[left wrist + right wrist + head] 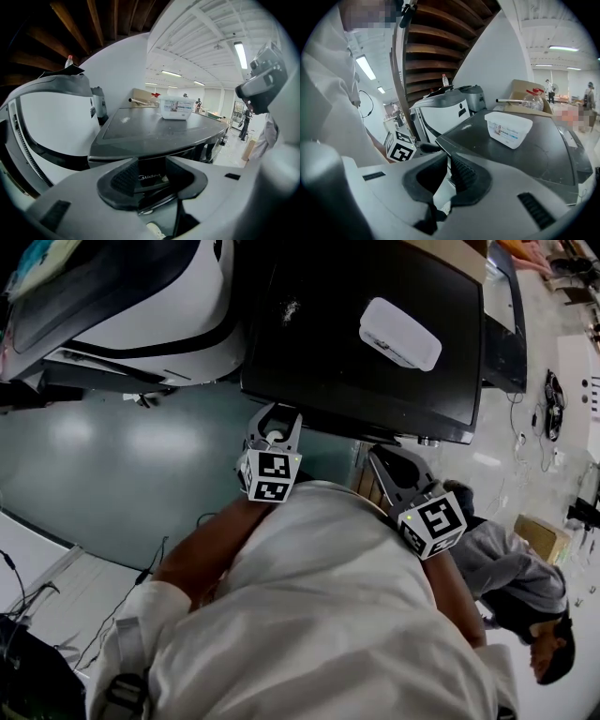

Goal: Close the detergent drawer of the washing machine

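Left tongs (275,420) and right tongs (383,455) hang by the washing machine (328,352).

Your head view: evenly bright, soft glare patches on teal floor (112,442), black washer top (366,334) reads dark. Your gripper views: heavy fisheye bend, black vignette corners. Ceiling tube light (240,54) up-right of left gripper (151,180) jaws blown out. Wooden beams (436,51) above right gripper (445,176) jaws shadowed. Gripper bodies nearest lens soft.

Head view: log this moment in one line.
left hand-held gripper: open, near front of dark grey washing machine | right hand-held gripper: open, empty | white plastic box: on machine top
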`<state>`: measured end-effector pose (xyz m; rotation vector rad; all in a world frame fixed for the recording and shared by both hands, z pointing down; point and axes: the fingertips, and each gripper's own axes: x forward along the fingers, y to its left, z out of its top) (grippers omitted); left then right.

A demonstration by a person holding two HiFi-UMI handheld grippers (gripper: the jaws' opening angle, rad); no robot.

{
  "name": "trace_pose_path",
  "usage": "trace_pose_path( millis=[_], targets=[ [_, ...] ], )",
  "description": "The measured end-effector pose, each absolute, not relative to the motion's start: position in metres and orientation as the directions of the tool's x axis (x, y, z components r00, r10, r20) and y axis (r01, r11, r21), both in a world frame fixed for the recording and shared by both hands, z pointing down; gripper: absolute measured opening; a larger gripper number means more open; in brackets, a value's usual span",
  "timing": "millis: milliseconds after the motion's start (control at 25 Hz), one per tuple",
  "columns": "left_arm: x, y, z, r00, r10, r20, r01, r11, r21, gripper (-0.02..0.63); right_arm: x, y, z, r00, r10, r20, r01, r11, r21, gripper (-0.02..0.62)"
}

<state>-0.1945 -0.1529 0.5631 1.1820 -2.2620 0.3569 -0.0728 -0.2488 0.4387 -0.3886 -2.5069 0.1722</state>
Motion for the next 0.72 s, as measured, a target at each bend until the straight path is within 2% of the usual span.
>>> trace_pose_path(
  millis=[240,720],
  targets=[
    [-0.199,-0.152,0.562,-0.482,-0.656,0.581,-0.799,0.602,0.017,0.144,-0.082,-0.252,0.442,-0.777,0.334,0.534,0.26,0.942,-0.211,0.025],
    [-0.204,-0.156,0.564,-0.482,-0.642,0.595,-0.787,0.616,0.028,0.13,-0.087,-0.263,0.452,-0.742,0.35,0.571,0.285,0.937,-0.203,0.025]
  ],
)
